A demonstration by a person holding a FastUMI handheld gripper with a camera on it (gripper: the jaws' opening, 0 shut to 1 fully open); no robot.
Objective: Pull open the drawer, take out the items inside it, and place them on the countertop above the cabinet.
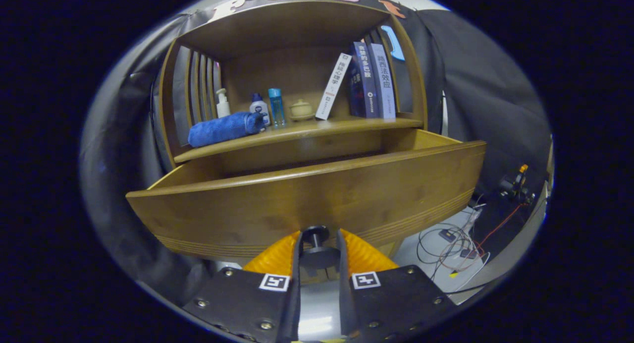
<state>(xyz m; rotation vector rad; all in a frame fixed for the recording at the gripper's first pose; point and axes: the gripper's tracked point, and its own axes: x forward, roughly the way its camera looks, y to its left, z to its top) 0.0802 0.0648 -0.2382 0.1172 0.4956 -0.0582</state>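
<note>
The wooden drawer (pixel 307 204) of the cabinet stands pulled out toward me, its curved front panel just ahead of the fingers. Its dark round knob (pixel 319 254) sits between the two fingers, and my gripper (pixel 319 234) is shut on it, both fingers pressing its sides. From this low angle the front panel hides the drawer's inside, so I cannot tell what lies in it. Above and behind the drawer runs the countertop (pixel 346 127) of the cabinet.
On the countertop lie a rolled blue towel (pixel 223 128), a white pump bottle (pixel 223 104), a blue-capped bottle (pixel 258 107), a blue bottle (pixel 276 106), a small teapot (pixel 301 110) and leaning books (pixel 369 80). Loose cables (pixel 450 244) lie on the floor to the right.
</note>
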